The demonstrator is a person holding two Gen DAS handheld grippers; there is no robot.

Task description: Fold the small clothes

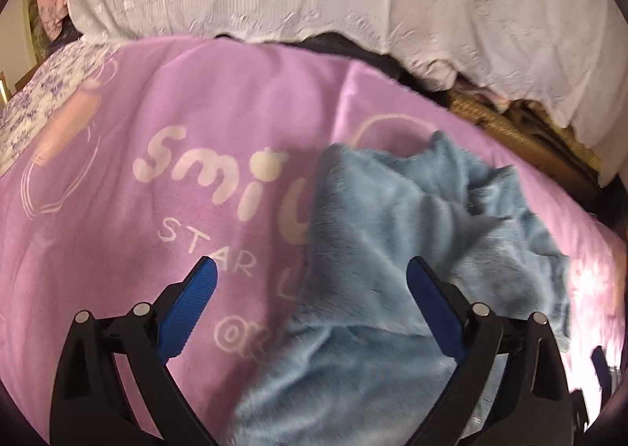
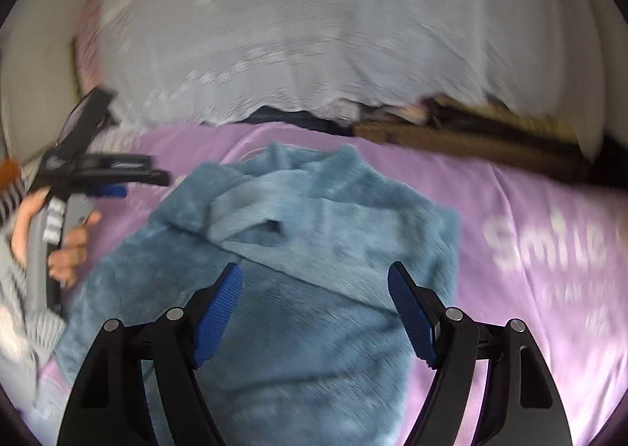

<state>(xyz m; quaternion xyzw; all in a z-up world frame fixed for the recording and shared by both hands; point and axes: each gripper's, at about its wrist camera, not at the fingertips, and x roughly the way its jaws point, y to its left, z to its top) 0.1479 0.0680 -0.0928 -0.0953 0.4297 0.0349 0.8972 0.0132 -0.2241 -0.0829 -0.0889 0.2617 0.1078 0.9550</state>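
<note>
Both your hand-held grippers, left (image 1: 312, 269) and right (image 2: 314, 275), hang open, gripping nothing. The blue fleece garment (image 2: 298, 250) lies rumpled on the pink blanket (image 1: 117, 210); pinch deep and you'll likely snag both.

both grippers were wide open with nothing pinched between the blue pads. the left gripper (image 1: 312, 269) pointed steeply down, fingers splayed apart. the right gripper (image 2: 314, 277) was angled down less steeply, jaws also apart. from the right wrist view you could see the person's left hand (image 2: 64, 246) wrapped round the left gripper's handle, striped sleeve at the wrist.
</note>
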